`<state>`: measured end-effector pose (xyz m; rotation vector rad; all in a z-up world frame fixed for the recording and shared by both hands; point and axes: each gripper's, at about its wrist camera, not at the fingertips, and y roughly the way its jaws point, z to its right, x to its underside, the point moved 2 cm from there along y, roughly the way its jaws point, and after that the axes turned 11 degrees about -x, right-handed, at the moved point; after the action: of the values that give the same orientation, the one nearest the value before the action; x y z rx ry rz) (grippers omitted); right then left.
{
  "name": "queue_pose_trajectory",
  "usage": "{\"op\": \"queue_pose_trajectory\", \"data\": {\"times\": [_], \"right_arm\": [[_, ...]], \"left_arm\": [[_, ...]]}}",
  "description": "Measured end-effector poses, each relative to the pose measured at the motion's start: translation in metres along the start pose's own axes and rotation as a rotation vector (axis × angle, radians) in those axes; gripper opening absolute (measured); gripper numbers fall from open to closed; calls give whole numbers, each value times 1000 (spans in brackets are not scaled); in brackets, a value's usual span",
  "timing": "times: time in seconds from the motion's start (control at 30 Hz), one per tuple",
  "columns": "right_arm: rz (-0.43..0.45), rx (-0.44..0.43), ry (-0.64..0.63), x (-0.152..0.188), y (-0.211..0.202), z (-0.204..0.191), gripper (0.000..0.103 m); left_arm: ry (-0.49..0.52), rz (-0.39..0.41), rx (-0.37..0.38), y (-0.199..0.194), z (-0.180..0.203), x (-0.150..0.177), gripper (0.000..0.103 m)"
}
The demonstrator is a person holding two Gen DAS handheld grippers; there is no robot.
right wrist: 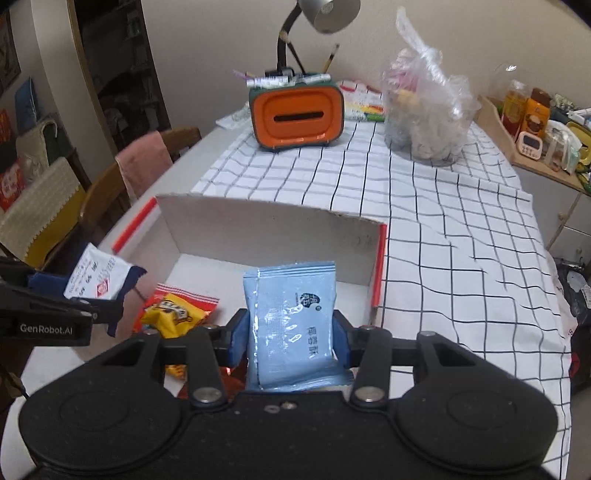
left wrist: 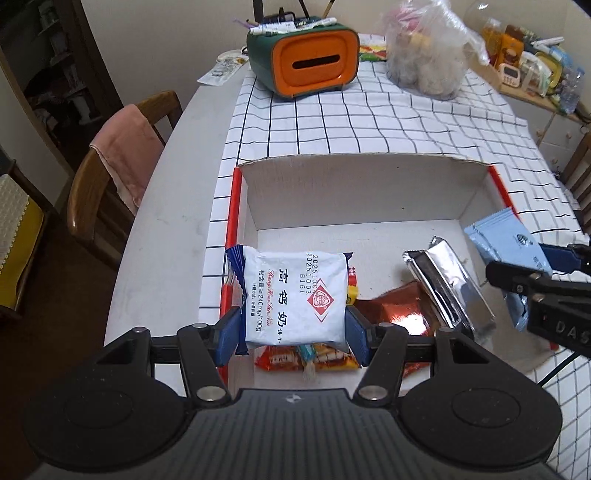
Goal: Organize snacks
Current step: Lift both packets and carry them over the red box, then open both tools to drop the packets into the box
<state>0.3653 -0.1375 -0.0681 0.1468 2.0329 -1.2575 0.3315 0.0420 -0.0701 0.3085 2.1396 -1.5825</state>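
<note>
White cardboard box [left wrist: 354,192] with red edges sitting on the checked cloth [left wrist: 406,122] over the counter [left wrist: 166,229]. Inside already: a silver foil pack [left wrist: 447,284] leaning against the right side, a shiny red-brown packet [left wrist: 399,310] flat beside it, plus an orange-red snack bag [right wrist: 173,314] with a yellow one on top toward the near left corner. Back half of the box floor bare.

Further back on the cloth: green-and-orange tissue box [left wrist: 306,59] with pens and tubes piled on top, and a clear plastic bag [left wrist: 428,51] stuffed with stuff next to it. Lamp [right wrist: 325,14] behind those. Wooden chair [left wrist: 122,173] with a pink towel off the left edge, cluttered shelf off the right. Nothing blocking the box opening.

Left tongs [left wrist: 291,328] about half open, clamped on a white biscuit pack [left wrist: 295,295] with blue ends, held above the near left part of the box. Right tongs [right wrist: 291,339] narrower, pinching a light blue sachet [right wrist: 291,325] upright over the box's near right corner.
</note>
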Motion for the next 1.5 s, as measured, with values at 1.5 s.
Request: {"op": "queue_pose_trajectory", "data": {"times": [1.5], "right_arm": [[-49,-74,-38,11,-13,-20,67]], "left_arm": [[16,27,43,-24,-7,22,72]]}}
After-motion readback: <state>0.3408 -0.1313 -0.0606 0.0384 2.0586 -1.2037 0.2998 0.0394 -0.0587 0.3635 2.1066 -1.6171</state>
